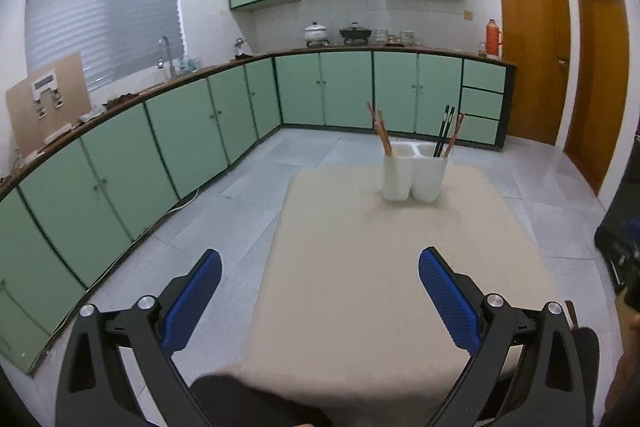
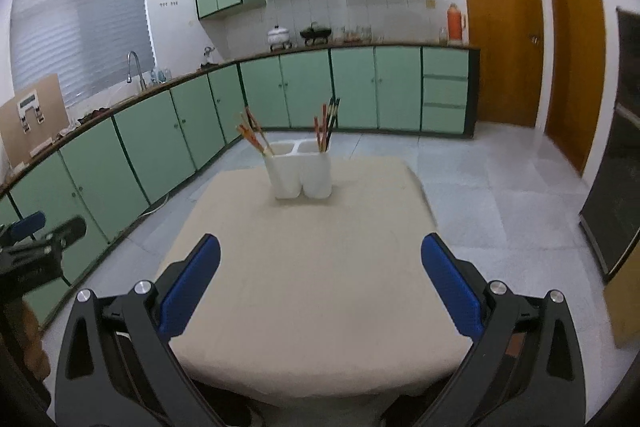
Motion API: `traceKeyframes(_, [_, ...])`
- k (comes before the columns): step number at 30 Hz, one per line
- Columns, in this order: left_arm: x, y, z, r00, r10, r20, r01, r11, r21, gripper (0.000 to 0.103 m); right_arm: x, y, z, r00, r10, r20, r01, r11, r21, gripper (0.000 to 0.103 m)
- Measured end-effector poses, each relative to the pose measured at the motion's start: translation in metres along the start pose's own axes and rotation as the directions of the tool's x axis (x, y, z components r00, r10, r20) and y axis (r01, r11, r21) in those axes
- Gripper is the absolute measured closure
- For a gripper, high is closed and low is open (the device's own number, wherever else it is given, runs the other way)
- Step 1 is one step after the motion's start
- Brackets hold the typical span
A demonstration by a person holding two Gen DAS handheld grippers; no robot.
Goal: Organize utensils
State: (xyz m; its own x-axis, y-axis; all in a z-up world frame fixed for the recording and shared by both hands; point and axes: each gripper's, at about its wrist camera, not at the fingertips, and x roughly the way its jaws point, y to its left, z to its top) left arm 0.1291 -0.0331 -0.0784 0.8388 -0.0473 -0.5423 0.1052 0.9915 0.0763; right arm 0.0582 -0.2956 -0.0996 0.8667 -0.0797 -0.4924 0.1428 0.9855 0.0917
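- We hold the left gripper (image 1: 320, 267) with its jaws spread wide and nothing between the blue pads (image 1: 192, 301); it hangs over the near left edge of the surface (image 1: 380, 287), which is covered in a beige cloth.
- We hold the right gripper (image 2: 320, 259) just as wide apart and just as empty, over the near edge of the same surface.
- In the right wrist view the left gripper shows at the far left, off the left edge of the surface.
- A white two-compartment holder (image 1: 414, 173) stands upright near the far edge of the surface, well apart from both grippers.
- In its left compartment we see light wooden chopsticks (image 1: 382, 133) leaning out to the left.
- In its right compartment stand dark chopsticks (image 1: 444, 131) and, beside them, reddish chopsticks (image 1: 454, 137), all tilted slightly right.
- Beyond the surface we see green cabinets (image 1: 320, 87) under a counter that carries a white pot (image 1: 316, 31) and an orange thermos (image 1: 493, 34); two wooden doors (image 1: 532, 47) stand at the right.
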Motion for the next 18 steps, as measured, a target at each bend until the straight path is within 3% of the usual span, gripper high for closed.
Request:
traceKeyframes(8, [-0.062,-0.003,-0.026,0.999,-0.019,0.031,0.021,0.998,-0.062,0.006,-0.036,0.000,-0.014,1.000,0.012,0.016,-0.012,1.000,-0.023,0.005])
traceKeyframes(12, [-0.094,-0.004,-0.038,0.998,0.021,0.065,-0.016,0.997,-0.078,0.006,-0.062,0.006,-0.020,0.999,0.025,0.038,-0.023,0.999,-0.038,0.005])
traceKeyframes(18, [-0.128,0.002,-0.051,0.992,0.026,0.121,-0.013,0.994,-0.112,0.006,-0.094,0.014,-0.025,0.995,0.041,0.086,-0.037,0.998,-0.046,0.005])
